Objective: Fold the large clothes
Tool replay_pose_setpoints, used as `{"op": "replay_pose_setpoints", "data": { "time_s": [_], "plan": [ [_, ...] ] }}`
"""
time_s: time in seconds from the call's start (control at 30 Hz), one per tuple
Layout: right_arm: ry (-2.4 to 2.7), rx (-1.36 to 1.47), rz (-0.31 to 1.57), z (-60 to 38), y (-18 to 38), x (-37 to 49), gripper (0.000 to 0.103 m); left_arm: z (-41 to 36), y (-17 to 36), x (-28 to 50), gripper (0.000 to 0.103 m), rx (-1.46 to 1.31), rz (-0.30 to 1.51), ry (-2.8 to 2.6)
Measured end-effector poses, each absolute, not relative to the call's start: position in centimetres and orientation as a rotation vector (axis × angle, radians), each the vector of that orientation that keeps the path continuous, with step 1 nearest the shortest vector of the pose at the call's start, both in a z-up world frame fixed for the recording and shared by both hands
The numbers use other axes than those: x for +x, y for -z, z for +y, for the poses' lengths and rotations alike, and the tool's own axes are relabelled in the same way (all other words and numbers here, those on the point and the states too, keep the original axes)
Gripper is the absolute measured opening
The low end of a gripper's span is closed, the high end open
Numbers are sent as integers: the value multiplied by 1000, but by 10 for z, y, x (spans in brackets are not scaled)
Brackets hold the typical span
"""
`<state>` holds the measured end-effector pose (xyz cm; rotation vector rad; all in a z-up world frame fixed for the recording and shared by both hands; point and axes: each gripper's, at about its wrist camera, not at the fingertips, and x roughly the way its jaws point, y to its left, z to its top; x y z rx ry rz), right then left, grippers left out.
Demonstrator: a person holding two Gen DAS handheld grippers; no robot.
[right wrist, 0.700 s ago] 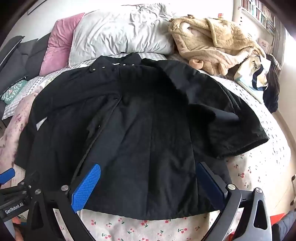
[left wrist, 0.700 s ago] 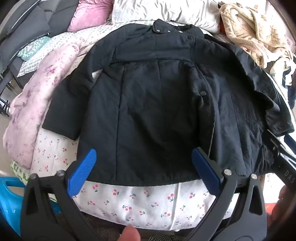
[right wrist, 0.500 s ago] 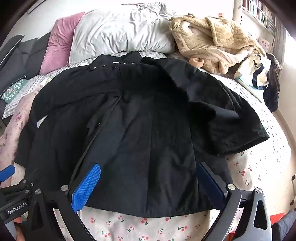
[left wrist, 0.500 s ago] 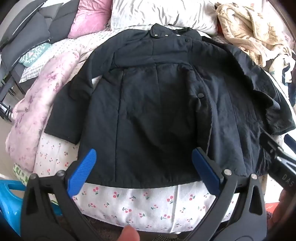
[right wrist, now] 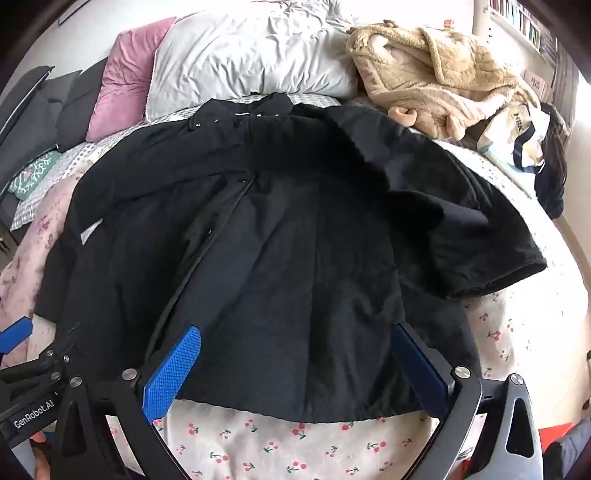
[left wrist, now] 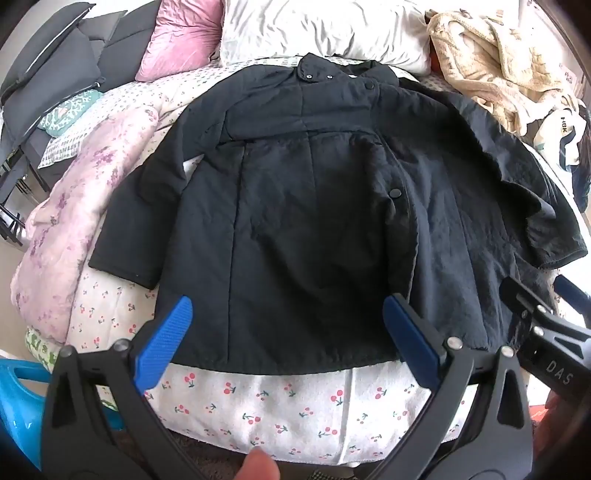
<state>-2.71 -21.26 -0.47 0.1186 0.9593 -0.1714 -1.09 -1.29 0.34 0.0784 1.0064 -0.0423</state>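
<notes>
Pink floral quilt (left wrist: 74,206) bunched at bed's left edge, off working area. Black coat (left wrist: 306,221) lies spread front-up on cherry-print sheet (left wrist: 280,402), collar toward pillows, sleeves out, hem nearest: laid flat, likely for folding. Left tongs (left wrist: 291,343) gape wide over hem, holding nothing. Right tongs (right wrist: 299,369) likewise wide apart, empty, over hem. Beige fleece robe (right wrist: 436,74) heaped far right.

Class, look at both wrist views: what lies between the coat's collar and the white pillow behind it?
In both wrist views only a narrow strip of patterned bedsheet separates the black coat collar from the white pillow.
</notes>
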Motion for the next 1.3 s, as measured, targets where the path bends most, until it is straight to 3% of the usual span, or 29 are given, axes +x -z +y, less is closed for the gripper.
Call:
{"op": "replay_pose_setpoints", "data": {
  "time_s": [1.3],
  "plan": [
    [130, 146, 989, -206, 12, -26, 103, -6, -3, -16, 103, 90, 1000, 31]
  ]
}}
